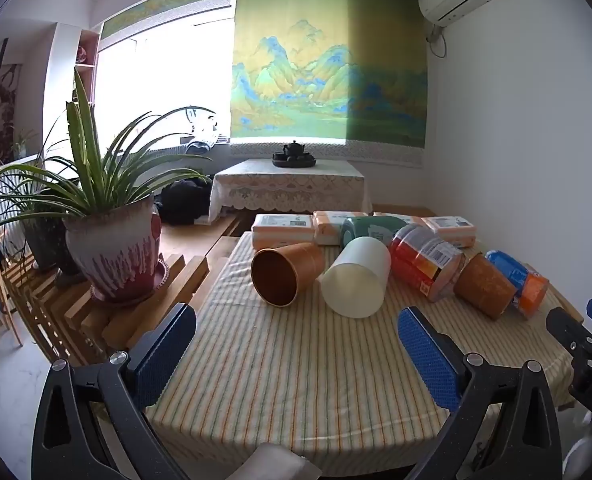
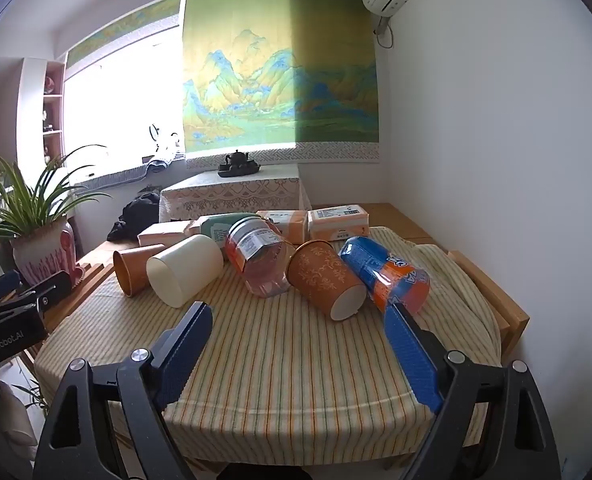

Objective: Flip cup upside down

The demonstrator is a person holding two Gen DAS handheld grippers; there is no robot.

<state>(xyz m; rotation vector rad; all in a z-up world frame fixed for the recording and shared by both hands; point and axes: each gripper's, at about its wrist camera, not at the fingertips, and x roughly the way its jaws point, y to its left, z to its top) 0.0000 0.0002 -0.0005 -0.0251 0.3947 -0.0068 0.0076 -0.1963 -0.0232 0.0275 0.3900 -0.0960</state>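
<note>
Tissue packs (image 1: 283, 229) are lining the far edge of the striped tabletop (image 1: 296, 368), with a clear jar (image 1: 424, 260), a patterned orange cup (image 2: 328, 280) and a blue-orange can (image 2: 388, 274) lying toppled together. The white cup (image 1: 356, 280) is lying on its side ahead of the left claw (image 1: 296, 360), well apart, mouth tilting toward it, beside a brown cup (image 1: 286, 274). Both the left claw and the right claw (image 2: 296, 360) are gaping wide, holding nothing.
</note>
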